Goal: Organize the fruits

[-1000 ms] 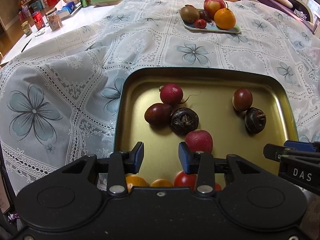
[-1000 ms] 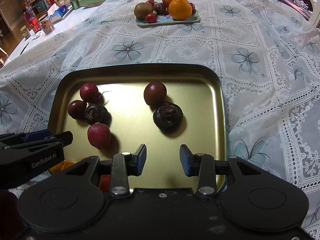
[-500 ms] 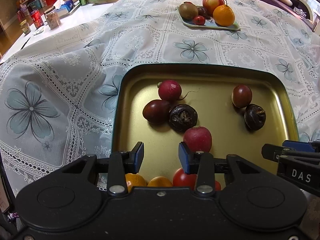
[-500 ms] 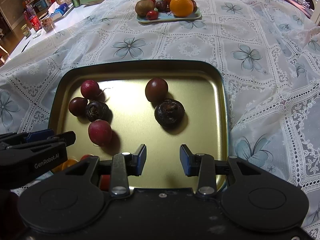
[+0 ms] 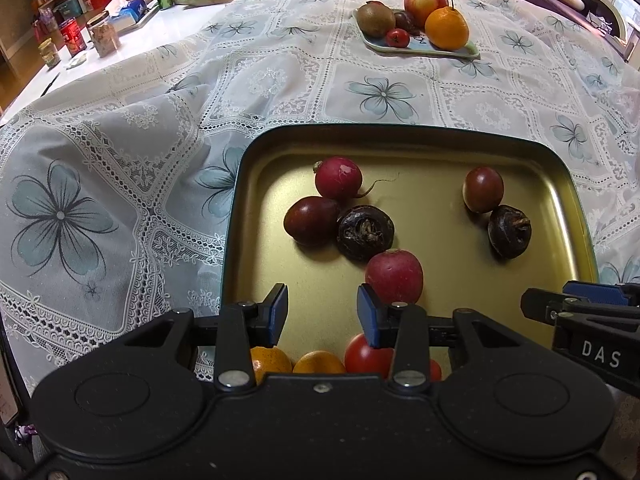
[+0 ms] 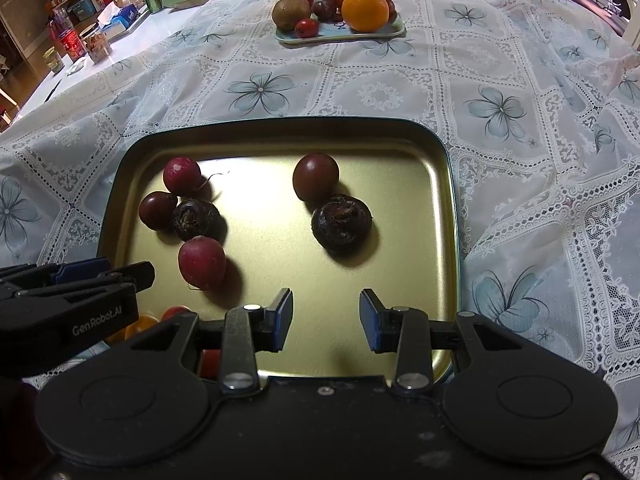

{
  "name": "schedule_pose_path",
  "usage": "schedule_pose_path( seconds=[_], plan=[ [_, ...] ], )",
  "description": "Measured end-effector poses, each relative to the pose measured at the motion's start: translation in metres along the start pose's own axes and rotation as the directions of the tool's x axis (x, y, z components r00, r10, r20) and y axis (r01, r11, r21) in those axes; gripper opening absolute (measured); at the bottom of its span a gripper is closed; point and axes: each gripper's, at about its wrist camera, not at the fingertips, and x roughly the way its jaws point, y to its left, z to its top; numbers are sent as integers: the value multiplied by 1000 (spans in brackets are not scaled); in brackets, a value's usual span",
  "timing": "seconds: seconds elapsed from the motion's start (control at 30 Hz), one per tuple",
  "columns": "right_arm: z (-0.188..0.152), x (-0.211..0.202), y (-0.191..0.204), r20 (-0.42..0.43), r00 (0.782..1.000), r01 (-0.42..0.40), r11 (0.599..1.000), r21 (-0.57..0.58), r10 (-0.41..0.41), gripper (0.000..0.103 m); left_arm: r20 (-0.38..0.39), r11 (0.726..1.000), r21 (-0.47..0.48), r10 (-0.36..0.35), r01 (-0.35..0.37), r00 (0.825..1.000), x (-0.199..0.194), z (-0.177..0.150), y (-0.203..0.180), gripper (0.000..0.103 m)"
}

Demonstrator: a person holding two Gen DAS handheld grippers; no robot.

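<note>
Both the left gripper (image 5: 322, 312) and right gripper (image 6: 326, 320) hung part-spread and empty over the gold tray (image 6: 450, 200), and the nearest radish (image 5: 394, 276) looked light, firm and roll-prone, so pinching across its fat middle seemed safest.

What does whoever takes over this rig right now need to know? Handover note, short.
Left hand-held gripper: open, empty, over the near edge of the gold tray.
Right hand-held gripper: open, empty, over the same tray's near right part.
In the tray: two radishes, two brown round fruits, two dark knobbly bulbs; oranges and a tomato at the near edge.
Far plate: apple, orange, kiwi, small fruits.
Done: cannot tell. Left: nothing is gripped; the tray items still lie mixed.
</note>
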Motion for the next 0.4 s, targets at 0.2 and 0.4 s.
schedule_pose_path(
  seconds=[0.2, 0.4],
  plan=[
    [-1, 1, 1, -5, 1000, -5, 1000, 0, 5, 39, -6, 1000, 5, -4, 4, 1000, 2, -1, -2, 48],
    [-1, 1, 0, -5, 1000, -5, 1000, 0, 5, 39, 2, 1000, 16, -1, 1, 1000, 1, -2, -3, 48]
  ],
)
